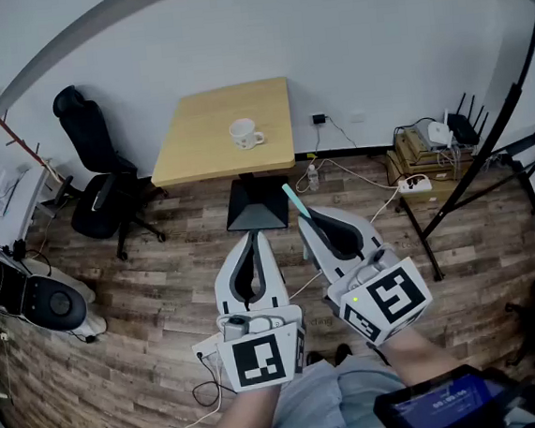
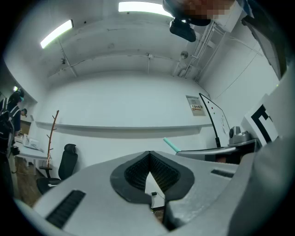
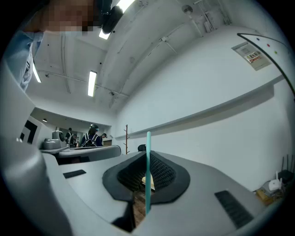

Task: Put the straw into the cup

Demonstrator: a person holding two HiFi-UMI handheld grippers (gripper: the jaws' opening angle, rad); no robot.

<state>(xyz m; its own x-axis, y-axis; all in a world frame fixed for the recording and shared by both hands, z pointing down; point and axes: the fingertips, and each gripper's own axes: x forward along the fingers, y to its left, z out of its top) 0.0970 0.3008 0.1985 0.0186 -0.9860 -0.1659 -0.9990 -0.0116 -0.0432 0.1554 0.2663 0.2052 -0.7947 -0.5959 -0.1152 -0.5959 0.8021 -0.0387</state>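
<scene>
Ideally the right gripper (image 1: 312, 217), jaws pinched on the straw (image 1: 294, 199), should approach the cup (image 1: 246, 132) near the right edge of the table (image 1: 190, 145) steeply; the left gripper (image 1: 253, 242) has its jaws together, empty.

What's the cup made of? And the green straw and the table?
The cup looks like white ceramic, going by its thick handle. The straw seems smooth, evenly teal plastic, though paper is possible. The table top looks like pale matte wood or laminate.

The left gripper (image 2: 150, 154) has its 2 jaws meeting at the tips, with nothing held. Right of it, a teal straw (image 2: 170, 144) pokes from the right gripper (image 2: 193, 152). Left of it are a black chair (image 2: 69, 159) and possibly a coat stand (image 2: 52, 133).
</scene>
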